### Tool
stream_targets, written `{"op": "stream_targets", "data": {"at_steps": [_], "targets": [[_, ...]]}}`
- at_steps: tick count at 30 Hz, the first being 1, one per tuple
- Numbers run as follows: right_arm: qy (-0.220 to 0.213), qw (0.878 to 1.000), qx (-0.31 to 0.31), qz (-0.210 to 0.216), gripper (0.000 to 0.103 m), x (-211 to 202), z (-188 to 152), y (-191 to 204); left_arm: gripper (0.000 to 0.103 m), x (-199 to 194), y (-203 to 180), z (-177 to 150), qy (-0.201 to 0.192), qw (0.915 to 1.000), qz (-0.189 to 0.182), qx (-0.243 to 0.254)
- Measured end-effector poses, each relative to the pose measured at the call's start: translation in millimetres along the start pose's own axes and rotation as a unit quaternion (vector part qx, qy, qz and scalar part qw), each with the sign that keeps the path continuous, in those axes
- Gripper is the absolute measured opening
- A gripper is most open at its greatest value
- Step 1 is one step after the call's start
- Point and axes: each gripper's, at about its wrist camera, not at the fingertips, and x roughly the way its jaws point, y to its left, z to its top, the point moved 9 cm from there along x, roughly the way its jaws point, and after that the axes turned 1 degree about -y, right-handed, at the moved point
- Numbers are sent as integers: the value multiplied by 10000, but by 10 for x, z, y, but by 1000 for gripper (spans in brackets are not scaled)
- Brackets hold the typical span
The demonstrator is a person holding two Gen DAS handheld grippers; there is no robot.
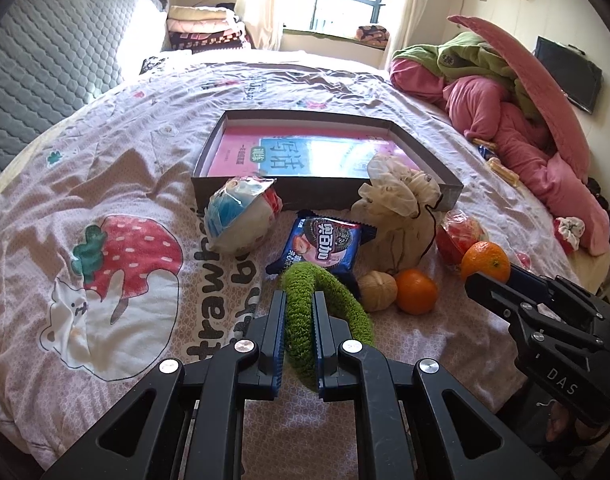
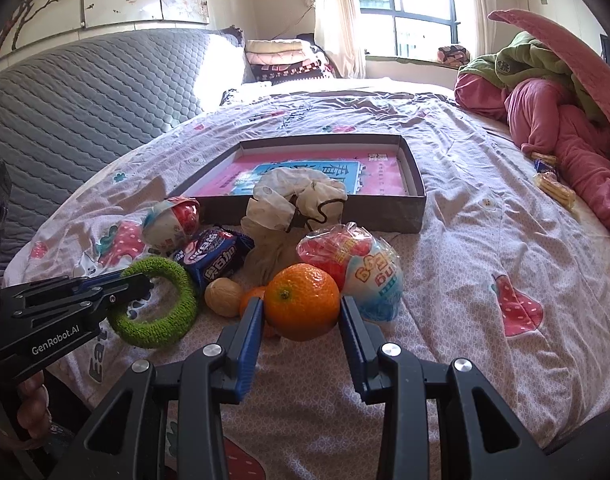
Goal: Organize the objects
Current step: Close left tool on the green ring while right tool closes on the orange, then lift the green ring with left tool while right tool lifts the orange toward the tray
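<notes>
So both grippers are loaded right now. The left gripper [image 1: 298,308] is clamped on the green ring [image 1: 329,312], which hangs off the bed between its jaws. The right gripper [image 2: 301,312] is squeezed onto an orange [image 2: 301,306], pads pressing both sides.

Just past the left fingers there's a walnut [image 1: 377,291] and a second orange [image 1: 416,291] touching it. A bit further out are the blue cookie pack [image 1: 325,245], a drawstring pouch [image 1: 397,216] and two wrapped ball snacks [image 1: 241,216], all loose on the bedspread [image 1: 105,184].

Beyond that pile sits the shallow box [image 1: 241,192], and all I can see in it is a pink and blue booklet [image 1: 305,152]. So I'd guess the sorting has barely started, nearly everything's left.
</notes>
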Motion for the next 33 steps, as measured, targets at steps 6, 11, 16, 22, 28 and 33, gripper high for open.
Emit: {"op": "stream_targets", "data": {"at_steps": [6, 11, 16, 22, 28, 33], "targets": [[-168, 9998, -87, 16, 39, -70, 58, 32, 11, -102, -50, 76, -187, 9997, 91, 114], [-284, 9994, -181, 8, 39, -106, 117, 55, 11, -177, -85, 156, -337, 9992, 128, 167], [-381, 9991, -206, 41, 39, -131, 176, 71, 11, -215, -88, 252, -428, 9988, 162, 166], [-495, 9985, -227, 66, 39, -145, 267, 70, 12, -231, -80, 335, -503, 9984, 223, 146], [-562, 9980, -255, 115, 39, -123, 378, 60, 12, -195, -54, 417, -537, 9981, 284, 101], [-617, 9976, -284, 135, 39, -100, 466, 52, 12, -169, -32, 524, -606, 9976, 329, 46]]}}
